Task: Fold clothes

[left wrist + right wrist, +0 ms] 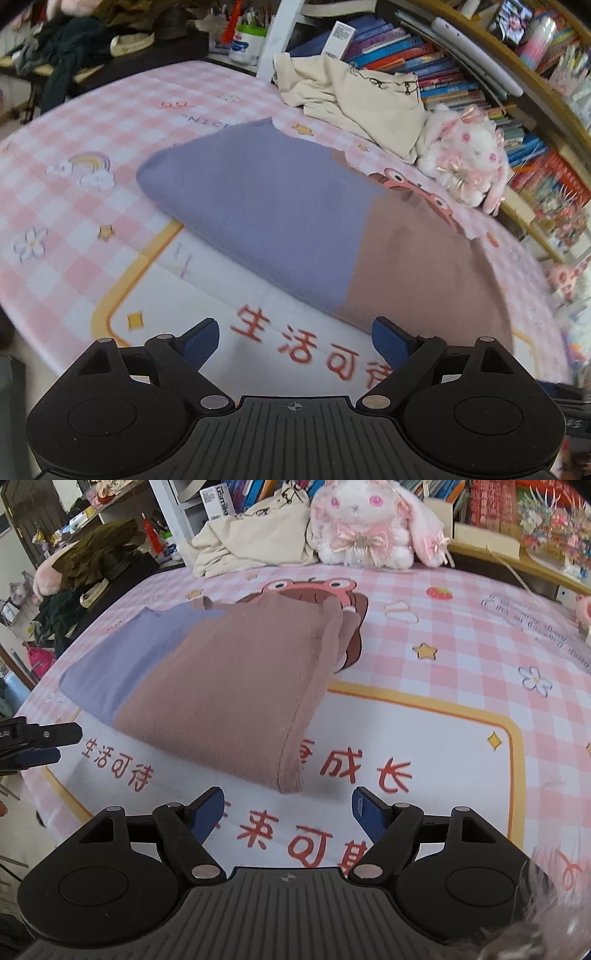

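A folded garment, purple on one half and brown on the other, lies flat on the pink checked table mat. In the right wrist view the brown part is nearest and the purple part lies to its left. My left gripper is open and empty, just in front of the garment's near edge. My right gripper is open and empty, just short of the brown corner. The left gripper's fingers show at the left edge of the right wrist view.
A crumpled cream garment and a white and pink plush rabbit sit at the far edge of the table. Shelves of books stand behind them. Dark clothes are piled at the far left.
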Demonstrator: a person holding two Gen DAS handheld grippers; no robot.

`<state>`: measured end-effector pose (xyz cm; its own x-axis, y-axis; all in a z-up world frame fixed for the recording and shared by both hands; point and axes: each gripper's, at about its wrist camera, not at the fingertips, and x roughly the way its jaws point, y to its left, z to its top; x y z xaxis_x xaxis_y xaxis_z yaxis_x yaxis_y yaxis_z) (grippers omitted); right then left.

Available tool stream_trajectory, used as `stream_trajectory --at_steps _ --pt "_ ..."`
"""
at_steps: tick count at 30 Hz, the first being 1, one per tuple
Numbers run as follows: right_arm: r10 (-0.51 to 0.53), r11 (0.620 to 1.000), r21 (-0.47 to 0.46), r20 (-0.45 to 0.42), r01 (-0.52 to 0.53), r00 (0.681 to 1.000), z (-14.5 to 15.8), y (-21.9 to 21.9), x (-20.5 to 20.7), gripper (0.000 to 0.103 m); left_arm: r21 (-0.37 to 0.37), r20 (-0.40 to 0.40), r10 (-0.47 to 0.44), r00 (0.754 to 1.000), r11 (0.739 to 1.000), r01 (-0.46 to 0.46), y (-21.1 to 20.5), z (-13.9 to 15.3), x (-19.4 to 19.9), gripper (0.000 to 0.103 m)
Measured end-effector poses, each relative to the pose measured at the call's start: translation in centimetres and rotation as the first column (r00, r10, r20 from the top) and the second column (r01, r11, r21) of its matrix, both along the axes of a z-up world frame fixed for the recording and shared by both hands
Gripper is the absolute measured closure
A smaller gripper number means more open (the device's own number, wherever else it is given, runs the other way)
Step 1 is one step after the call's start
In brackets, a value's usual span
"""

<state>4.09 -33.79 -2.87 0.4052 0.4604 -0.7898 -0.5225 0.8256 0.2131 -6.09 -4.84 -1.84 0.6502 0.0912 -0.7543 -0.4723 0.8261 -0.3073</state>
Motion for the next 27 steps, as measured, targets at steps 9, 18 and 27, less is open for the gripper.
stream_trajectory --at_steps 9,18,27 --pt "-0.105 0.993 -0.054 0.046 0.107 0.993 1.1 1.8 0.1 0.015 -0.319 -0.044 0.191 0.981 0.927 -0.195 5.8 -1.2 0.2 0.011" --pt "-0.129 0.985 -0.102 0.092 0.139 0.987 1.8 4.9 -0.9 0.013 -0.534 -0.025 0.335 0.942 0.792 -0.296 11.5 -2.6 -0.9 0.011" --pt "-0.22 0.962 -0.134 0.139 0.239 0.966 2.1 6.6 -1.4 0.014 -0.568 0.013 0.399 0.917 0.758 -0.322 15.6 -3.3 -0.1 0.012"
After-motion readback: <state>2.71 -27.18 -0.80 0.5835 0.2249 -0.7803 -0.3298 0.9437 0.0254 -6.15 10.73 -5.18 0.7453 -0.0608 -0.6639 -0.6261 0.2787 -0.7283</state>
